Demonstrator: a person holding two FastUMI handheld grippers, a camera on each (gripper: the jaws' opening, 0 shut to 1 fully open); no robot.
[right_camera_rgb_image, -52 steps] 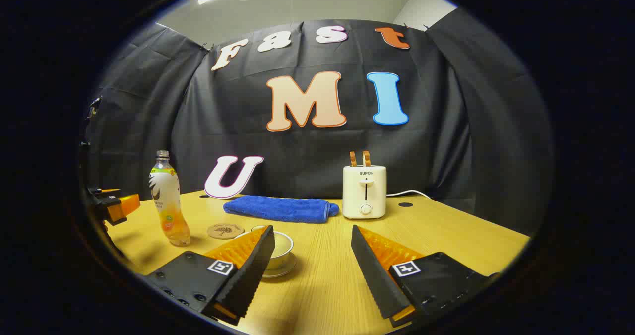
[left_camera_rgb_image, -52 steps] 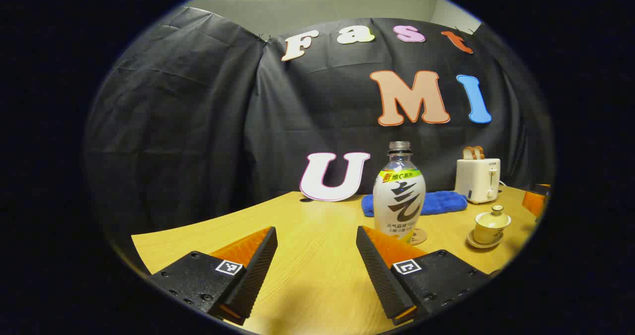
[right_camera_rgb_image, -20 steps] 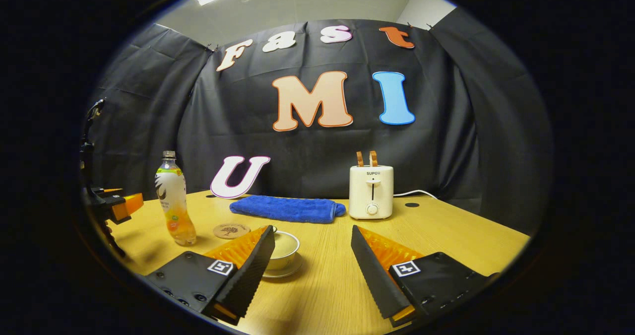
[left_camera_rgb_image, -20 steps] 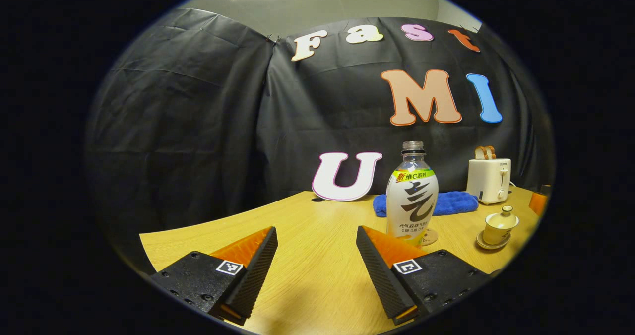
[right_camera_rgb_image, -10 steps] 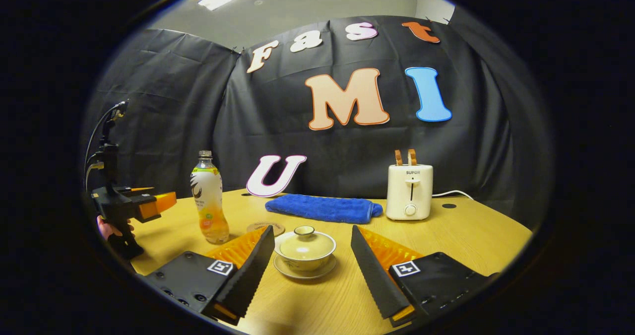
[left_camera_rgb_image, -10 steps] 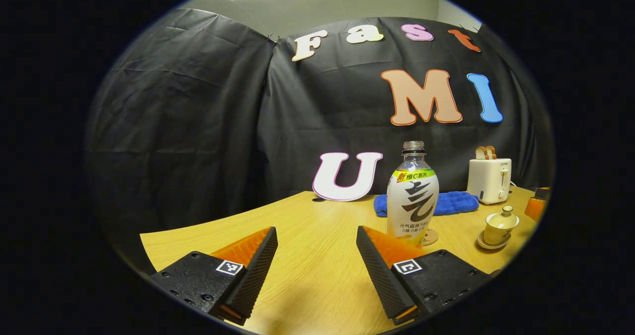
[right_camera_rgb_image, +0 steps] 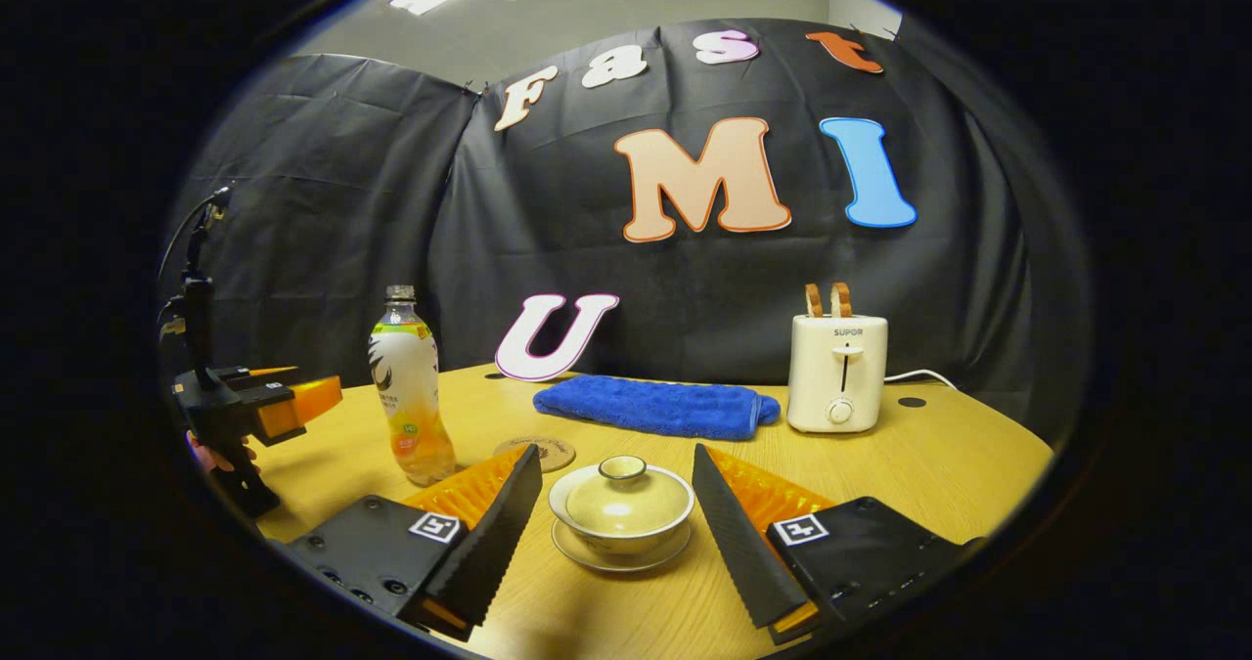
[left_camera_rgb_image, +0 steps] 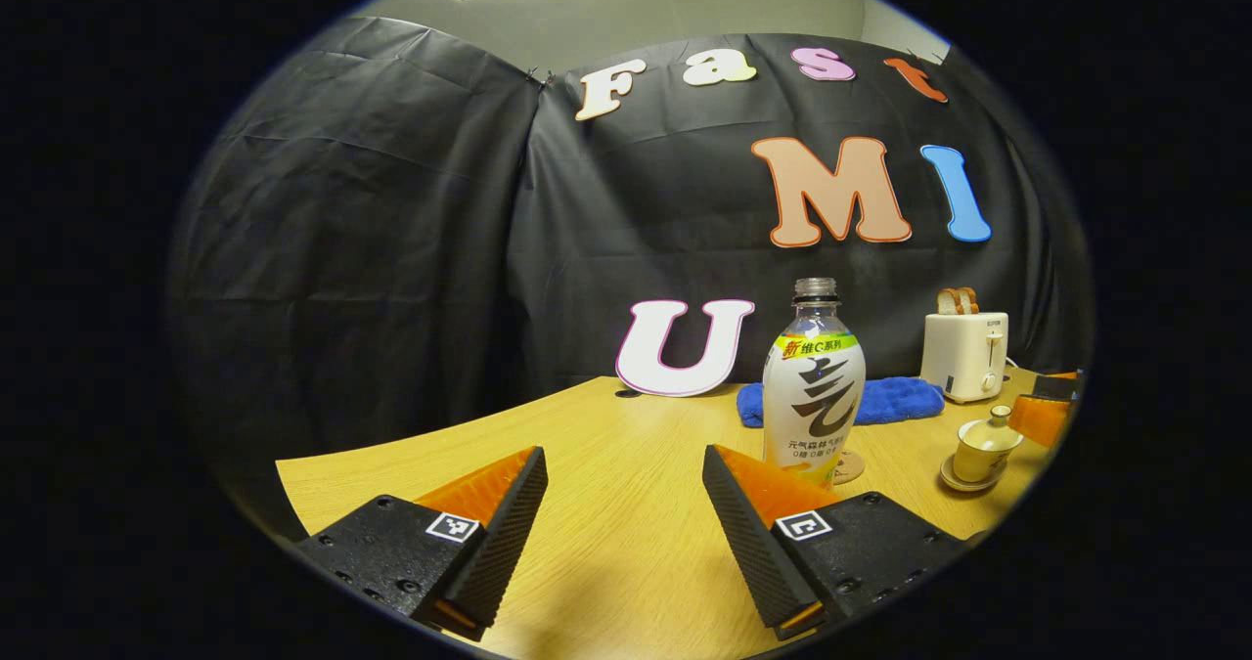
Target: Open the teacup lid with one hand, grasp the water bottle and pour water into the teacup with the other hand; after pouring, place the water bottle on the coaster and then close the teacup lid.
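Note:
A pale lidded teacup (right_camera_rgb_image: 621, 508) on a saucer stands upright on the wooden table, just beyond my open right gripper (right_camera_rgb_image: 616, 533) and centred between its fingers, which do not touch it. The uncapped water bottle (right_camera_rgb_image: 409, 401) stands to its left, with the round coaster (right_camera_rgb_image: 536, 450) behind the left finger. In the left gripper view the bottle (left_camera_rgb_image: 813, 386) stands right of centre, just past the right finger of my open left gripper (left_camera_rgb_image: 624, 533). The coaster (left_camera_rgb_image: 847, 465) peeks out behind it and the teacup (left_camera_rgb_image: 984, 442) sits far right. The left gripper (right_camera_rgb_image: 279, 401) also appears at the left of the right gripper view.
A folded blue cloth (right_camera_rgb_image: 657, 407) and a white toaster (right_camera_rgb_image: 836, 369) with bread slices stand at the back of the table (right_camera_rgb_image: 939, 464). A hand (right_camera_rgb_image: 210, 455) holds the left gripper at the table's left edge. Black cloth walls the booth behind.
My right gripper has swung left and moved up to the teacup, which now sits between its open fingers. The left gripper has hardly moved.

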